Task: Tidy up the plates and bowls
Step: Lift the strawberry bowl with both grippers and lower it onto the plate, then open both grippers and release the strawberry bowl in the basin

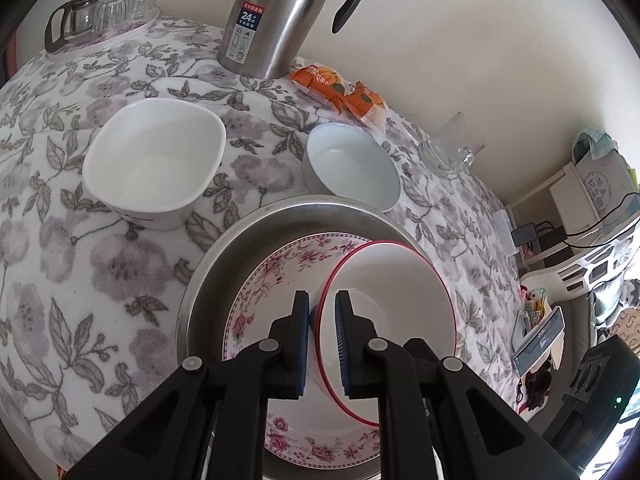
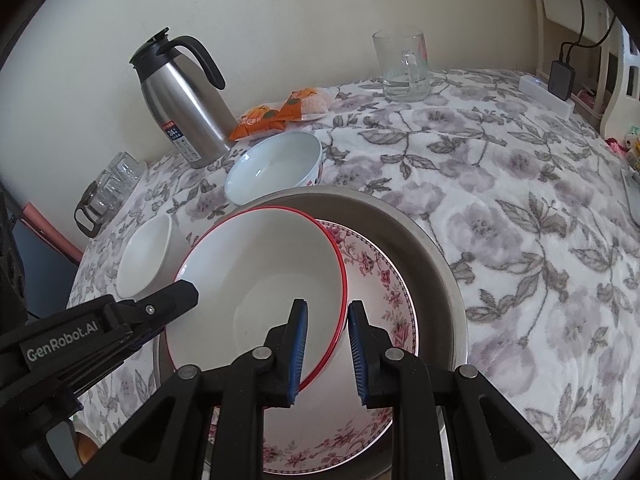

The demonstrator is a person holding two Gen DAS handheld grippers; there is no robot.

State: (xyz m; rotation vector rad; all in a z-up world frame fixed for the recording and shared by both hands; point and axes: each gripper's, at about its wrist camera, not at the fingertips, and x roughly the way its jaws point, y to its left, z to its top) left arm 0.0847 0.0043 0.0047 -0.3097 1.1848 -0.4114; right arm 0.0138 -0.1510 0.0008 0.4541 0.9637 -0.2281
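Note:
A red-rimmed white bowl [image 1: 396, 320] [image 2: 260, 276] sits tilted inside a pink floral bowl [image 1: 280, 276] [image 2: 384, 280], which lies in a steel basin [image 1: 224, 256] [image 2: 436, 248]. My left gripper [image 1: 323, 344] is shut on the red-rimmed bowl's near rim; it also shows in the right wrist view [image 2: 176, 300]. My right gripper [image 2: 327, 350] straddles the bowl's opposite rim, jaws slightly apart. A square white bowl [image 1: 154, 164] [image 2: 146, 256] and a pale round bowl [image 1: 352, 168] [image 2: 274, 166] stand on the flowered tablecloth behind.
A steel thermos jug [image 1: 280, 16] [image 2: 180, 96], orange snack packets [image 1: 340, 88] [image 2: 280, 114] and a glass mug [image 1: 452, 148] [image 2: 402, 66] stand near the wall. A tray of glasses [image 1: 104, 12] [image 2: 108, 188] sits at the table's far corner.

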